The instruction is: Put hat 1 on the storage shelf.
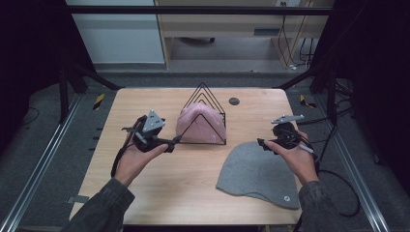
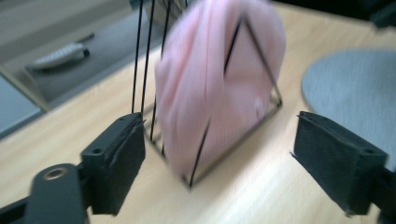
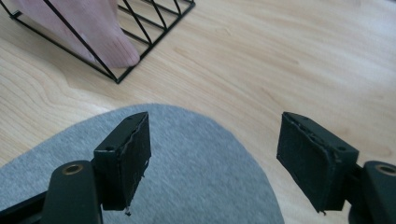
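A pink knit hat (image 1: pixel 199 123) stands upright inside a black wire rack (image 1: pixel 205 99) of triangular frames at the table's middle. In the left gripper view the pink hat (image 2: pixel 210 79) fills the rack (image 2: pixel 144 70) just ahead of the jaws. My left gripper (image 1: pixel 175 141) is open at the rack's left front corner, holding nothing. A grey knit hat (image 1: pixel 258 174) lies flat at the front right. My right gripper (image 1: pixel 261 143) hovers open over the far edge of the grey hat (image 3: pixel 187 168), nothing between its jaws.
The wooden table (image 1: pixel 145 183) has a small dark round cap (image 1: pixel 234 101) near its far edge. Cables trail off the right side (image 1: pixel 338 183). Metal rails run along both sides of the table on the floor.
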Demonstrator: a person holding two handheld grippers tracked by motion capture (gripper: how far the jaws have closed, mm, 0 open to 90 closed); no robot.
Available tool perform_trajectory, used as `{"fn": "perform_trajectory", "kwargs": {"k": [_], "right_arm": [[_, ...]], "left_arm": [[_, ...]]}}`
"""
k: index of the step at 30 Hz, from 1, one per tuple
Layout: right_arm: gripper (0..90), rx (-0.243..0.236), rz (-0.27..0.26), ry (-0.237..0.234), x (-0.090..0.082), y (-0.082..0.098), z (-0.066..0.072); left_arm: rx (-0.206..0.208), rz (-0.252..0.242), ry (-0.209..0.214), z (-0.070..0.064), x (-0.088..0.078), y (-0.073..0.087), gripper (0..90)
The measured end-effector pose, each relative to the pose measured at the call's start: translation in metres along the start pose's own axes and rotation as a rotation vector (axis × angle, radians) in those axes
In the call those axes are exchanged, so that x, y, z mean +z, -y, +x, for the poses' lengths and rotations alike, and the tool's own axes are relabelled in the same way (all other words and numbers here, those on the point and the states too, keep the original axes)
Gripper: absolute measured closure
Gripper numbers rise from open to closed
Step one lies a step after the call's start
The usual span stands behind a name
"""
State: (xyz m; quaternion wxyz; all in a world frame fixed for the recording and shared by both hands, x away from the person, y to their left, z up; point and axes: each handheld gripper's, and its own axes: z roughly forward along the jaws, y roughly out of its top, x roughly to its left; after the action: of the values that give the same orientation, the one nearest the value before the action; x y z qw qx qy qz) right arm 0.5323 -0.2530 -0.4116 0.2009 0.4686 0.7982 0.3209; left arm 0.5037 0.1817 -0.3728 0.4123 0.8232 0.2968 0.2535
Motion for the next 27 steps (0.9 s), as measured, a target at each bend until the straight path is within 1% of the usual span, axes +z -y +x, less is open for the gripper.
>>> {"fn": "perform_trajectory", "kwargs": {"k": [2, 3, 4, 7, 8, 10, 11, 12, 13, 14, 16, 18, 24, 26, 27], "right_arm": [[29.7, 0.018, 0.009, -0.005, 0.0, 0.005, -0.005], [32.4, 0.019, 0.01, -0.001, 0.001, 0.007, -0.008], [35.5, 0.031, 0.017, -0.001, 0.002, 0.011, -0.012], [42.5, 0.051, 0.033, 0.005, 0.007, 0.02, -0.023], [44.4, 0.061, 0.046, 0.011, 0.008, 0.023, -0.027], [48.1, 0.087, 0.059, 0.001, 0.012, 0.029, -0.033], [49.0, 0.093, 0.071, 0.003, 0.014, 0.032, -0.036], [49.5, 0.1, 0.083, 0.006, 0.016, 0.035, -0.038], [49.6, 0.107, 0.089, 0.007, 0.019, 0.038, -0.04], [49.6, 0.121, 0.101, 0.01, 0.021, 0.04, -0.041], [49.9, 0.144, 0.106, 0.012, 0.025, 0.044, -0.045], [49.7, 0.161, 0.113, 0.014, 0.028, 0.047, -0.047], [49.3, 0.163, 0.135, 0.015, 0.037, 0.053, -0.047], [49.5, 0.166, 0.139, 0.01, 0.04, 0.055, -0.046], [49.5, 0.16, 0.143, 0.013, 0.04, 0.056, -0.046]], "left_arm": [[0.004, 0.024, -0.008, 0.003, -0.006, 0.012, 13.4], [-0.003, 0.041, -0.002, 0.005, -0.009, 0.02, 12.6], [0.0, 0.056, -0.003, 0.006, -0.011, 0.027, 11.6], [-0.01, 0.072, -0.002, 0.01, -0.019, 0.049, 9.8], [-0.026, 0.073, -0.004, 0.011, -0.02, 0.058, 9.3], [-0.041, 0.109, -0.007, 0.013, -0.021, 0.075, 8.8], [-0.05, 0.124, -0.005, 0.014, -0.021, 0.083, 8.7], [-0.05, 0.15, -0.006, 0.015, -0.02, 0.09, 8.7], [-0.053, 0.175, -0.016, 0.016, -0.021, 0.095, 8.7], [-0.071, 0.188, -0.026, 0.017, -0.022, 0.101, 8.8], [-0.096, 0.18, -0.022, 0.016, -0.025, 0.108, 8.8], [-0.098, 0.185, -0.016, 0.016, -0.029, 0.114, 8.8], [-0.105, 0.231, -0.024, 0.015, -0.041, 0.133, 8.8], [-0.105, 0.241, -0.037, 0.017, -0.044, 0.135, 8.8], [-0.114, 0.237, -0.039, 0.018, -0.044, 0.136, 8.8]]}}
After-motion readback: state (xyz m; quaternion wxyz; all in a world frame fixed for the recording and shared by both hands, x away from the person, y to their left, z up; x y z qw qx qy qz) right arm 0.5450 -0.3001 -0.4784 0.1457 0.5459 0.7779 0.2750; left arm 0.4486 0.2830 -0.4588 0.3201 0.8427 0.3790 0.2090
